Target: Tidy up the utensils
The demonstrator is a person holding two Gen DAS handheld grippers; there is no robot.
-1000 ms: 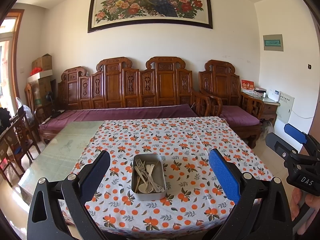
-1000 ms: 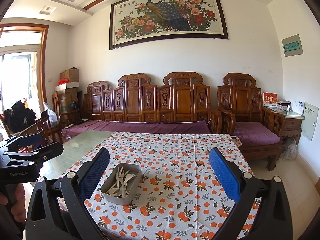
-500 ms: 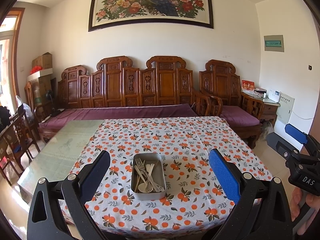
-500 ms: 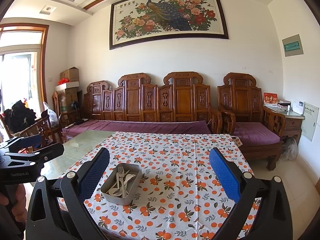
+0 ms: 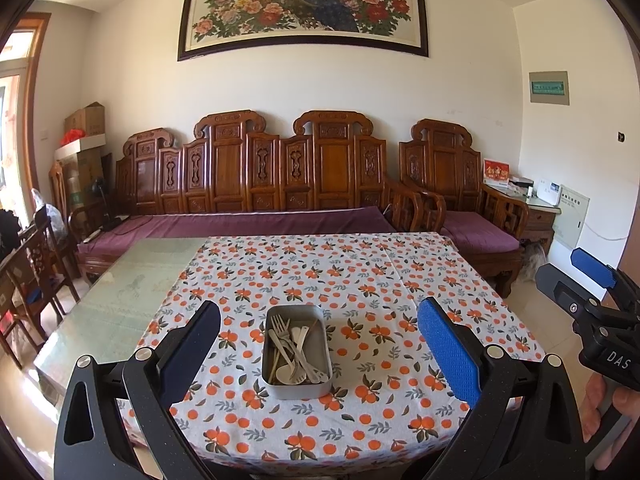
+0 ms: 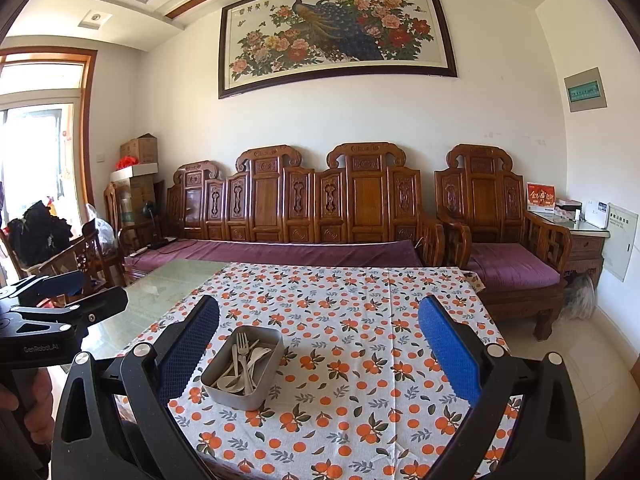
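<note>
Here the utensil tin (image 5: 297,352) lies ahead, between the left gripper's (image 5: 320,344) spread fingers.

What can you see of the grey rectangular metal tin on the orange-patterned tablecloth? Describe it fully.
The grey rectangular metal tin is shallow, open-topped and round-cornered, with a matte, dull finish. It sits flat on the orange-patterned tablecloth near the table's front edge. Inside lie loosely piled pale utensils: forks, spoons and what looks like a chopstick. Neither gripper touches it; both are held short of it.
</note>
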